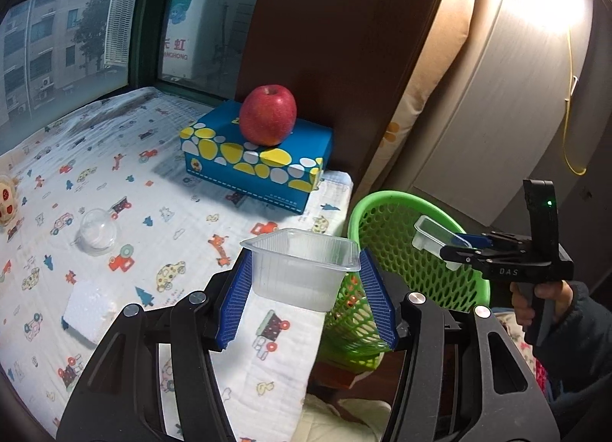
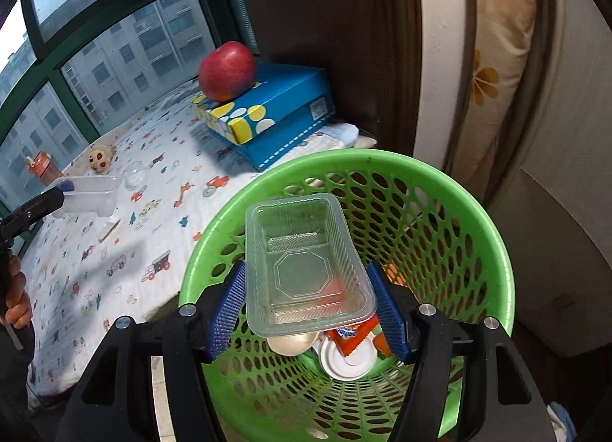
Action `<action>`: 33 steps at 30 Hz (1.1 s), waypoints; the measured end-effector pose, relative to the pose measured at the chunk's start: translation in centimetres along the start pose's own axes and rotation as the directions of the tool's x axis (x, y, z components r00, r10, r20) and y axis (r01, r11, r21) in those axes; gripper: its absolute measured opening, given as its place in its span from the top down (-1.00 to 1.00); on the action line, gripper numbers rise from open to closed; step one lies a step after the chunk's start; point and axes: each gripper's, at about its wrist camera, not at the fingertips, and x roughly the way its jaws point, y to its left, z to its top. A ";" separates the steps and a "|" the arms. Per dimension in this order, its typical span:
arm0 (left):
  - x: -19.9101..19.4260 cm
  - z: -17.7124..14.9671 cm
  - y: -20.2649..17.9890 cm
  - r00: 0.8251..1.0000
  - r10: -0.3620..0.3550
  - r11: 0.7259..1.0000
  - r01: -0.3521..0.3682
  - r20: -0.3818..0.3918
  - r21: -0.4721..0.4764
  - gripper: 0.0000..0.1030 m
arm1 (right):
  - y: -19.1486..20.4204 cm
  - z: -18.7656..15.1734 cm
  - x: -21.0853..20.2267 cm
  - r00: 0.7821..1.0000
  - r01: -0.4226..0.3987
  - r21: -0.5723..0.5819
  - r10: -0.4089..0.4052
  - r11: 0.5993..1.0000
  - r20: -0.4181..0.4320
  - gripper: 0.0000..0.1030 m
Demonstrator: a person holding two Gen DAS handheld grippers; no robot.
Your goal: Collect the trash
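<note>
Clear glossy plastic tray [image 2: 306,262]; green perforated plastic basket [image 2: 440,220].

My right gripper [image 2: 306,308] clamps a clear plastic tray [image 2: 306,262] over the green basket [image 2: 451,212], which holds wrappers and a white lid [image 2: 344,361]. At eleven o'clock, an apple [image 2: 227,69] tops a blue box [image 2: 279,105].

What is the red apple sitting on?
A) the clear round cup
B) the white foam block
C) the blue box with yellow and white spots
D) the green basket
C: the red apple rests on top of the blue box patterned with yellow and white spots, which stands on the printed cloth near the window, apart from the green basket.
</note>
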 end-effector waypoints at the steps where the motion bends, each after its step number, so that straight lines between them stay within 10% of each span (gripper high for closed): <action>1: 0.3 0.1 -0.5 1.000 -0.005 1.000 0.005 -0.004 0.008 -0.07 | -0.6 -0.1 -0.1 1.000 0.012 0.015 -0.012 1.000 0.005 -0.20; 33: 12.8 1.3 -13.1 0.965 -0.127 0.987 0.146 -0.230 0.068 -0.09 | -6.4 -2.0 -5.8 0.988 -0.021 0.156 -0.003 0.988 0.152 -0.43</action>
